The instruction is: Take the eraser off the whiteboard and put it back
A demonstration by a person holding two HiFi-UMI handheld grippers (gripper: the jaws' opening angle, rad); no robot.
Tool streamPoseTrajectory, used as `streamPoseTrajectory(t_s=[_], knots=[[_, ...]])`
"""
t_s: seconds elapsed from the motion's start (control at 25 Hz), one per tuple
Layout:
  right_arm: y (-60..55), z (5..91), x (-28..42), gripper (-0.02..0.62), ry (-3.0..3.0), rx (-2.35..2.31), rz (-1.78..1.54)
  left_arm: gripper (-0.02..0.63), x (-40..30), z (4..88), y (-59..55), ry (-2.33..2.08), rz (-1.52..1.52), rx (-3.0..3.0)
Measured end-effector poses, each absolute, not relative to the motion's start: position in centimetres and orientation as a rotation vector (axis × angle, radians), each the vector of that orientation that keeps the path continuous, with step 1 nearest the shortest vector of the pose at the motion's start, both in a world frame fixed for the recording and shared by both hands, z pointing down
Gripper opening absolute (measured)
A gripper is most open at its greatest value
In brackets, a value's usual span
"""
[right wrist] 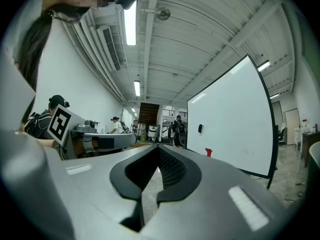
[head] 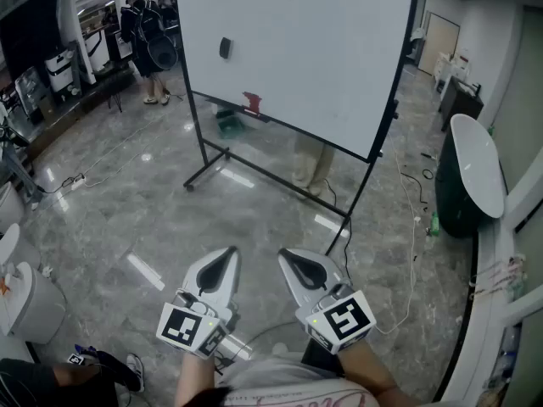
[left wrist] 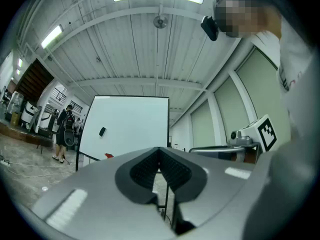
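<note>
A small dark eraser (head: 225, 47) clings to the upper left of a large whiteboard (head: 322, 49) on a black wheeled stand, far ahead of me. It also shows as a dark spot, the eraser (left wrist: 102, 131), in the left gripper view and as the eraser (right wrist: 200, 128) in the right gripper view. A red object (head: 252, 103) sits on the board's tray. My left gripper (head: 227, 253) and right gripper (head: 287, 255) are held side by side close to my body, both shut and empty, well short of the board.
A person (head: 146, 32) stands at the back left beyond the board. Cables (head: 409, 202) trail over the glossy floor to the right. A dark rounded tub (head: 467, 172) stands at the right wall. White bins (head: 25, 299) and equipment line the left side.
</note>
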State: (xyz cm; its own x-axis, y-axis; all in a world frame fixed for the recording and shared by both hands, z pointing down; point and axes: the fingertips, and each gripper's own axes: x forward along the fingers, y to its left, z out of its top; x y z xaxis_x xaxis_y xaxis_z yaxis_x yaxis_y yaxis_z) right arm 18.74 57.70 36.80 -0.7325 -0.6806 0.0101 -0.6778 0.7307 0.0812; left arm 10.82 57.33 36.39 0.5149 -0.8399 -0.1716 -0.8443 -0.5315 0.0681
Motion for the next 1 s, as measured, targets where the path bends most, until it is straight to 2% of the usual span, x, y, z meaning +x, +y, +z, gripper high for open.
streamPoseTrajectory(t_s=[0.52, 1.0], knots=[[55.8, 37.4, 20.2, 0.000, -2.870, 1.126, -0.124, -0.002, 11.8, 37.5, 55.4, 1.572, 0.311, -2.715], [53.9, 38.8, 22.0, 0.002, -2.969, 1.095, 0.029, -0.002, 11.0, 39.4, 53.5, 1.717, 0.303, -2.694]])
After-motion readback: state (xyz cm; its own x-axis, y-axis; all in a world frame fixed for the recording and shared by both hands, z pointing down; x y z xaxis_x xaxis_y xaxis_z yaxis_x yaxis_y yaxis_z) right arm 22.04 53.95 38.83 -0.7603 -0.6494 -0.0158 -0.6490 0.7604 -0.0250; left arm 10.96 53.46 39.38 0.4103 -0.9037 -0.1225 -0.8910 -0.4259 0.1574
